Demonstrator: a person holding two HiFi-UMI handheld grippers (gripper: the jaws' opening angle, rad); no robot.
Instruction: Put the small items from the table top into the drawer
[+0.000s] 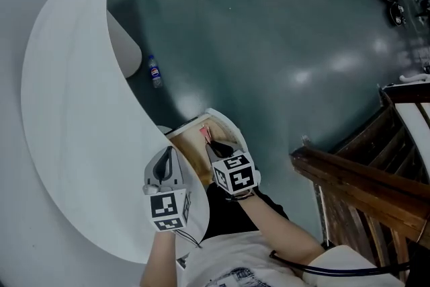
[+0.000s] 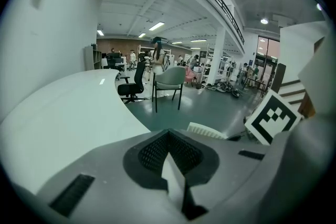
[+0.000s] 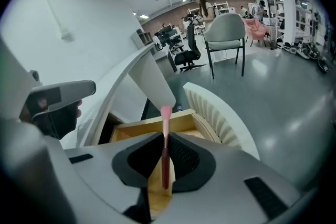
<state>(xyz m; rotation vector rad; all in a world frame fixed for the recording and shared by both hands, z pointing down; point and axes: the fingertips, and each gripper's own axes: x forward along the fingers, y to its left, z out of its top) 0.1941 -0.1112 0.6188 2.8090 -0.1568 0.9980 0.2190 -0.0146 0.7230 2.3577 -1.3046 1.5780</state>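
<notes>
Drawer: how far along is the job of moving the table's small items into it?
Done: the drawer stands open, and the visible part of the white table top shows no small items. In hand: the right hand-held gripper is clamped on a slim pink-tipped brush, poised over the drawer's wooden interior. Left: lowering and releasing the brush; possibly it is the last item.

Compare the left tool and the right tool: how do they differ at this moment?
The right tool grips a slim pink stick; the left tool shows only a white sliver between its jaws, unclear what. The right tool hangs over the open drawer; the left tool over the white table top. Both bear a marker cube and tilt downward.
</notes>
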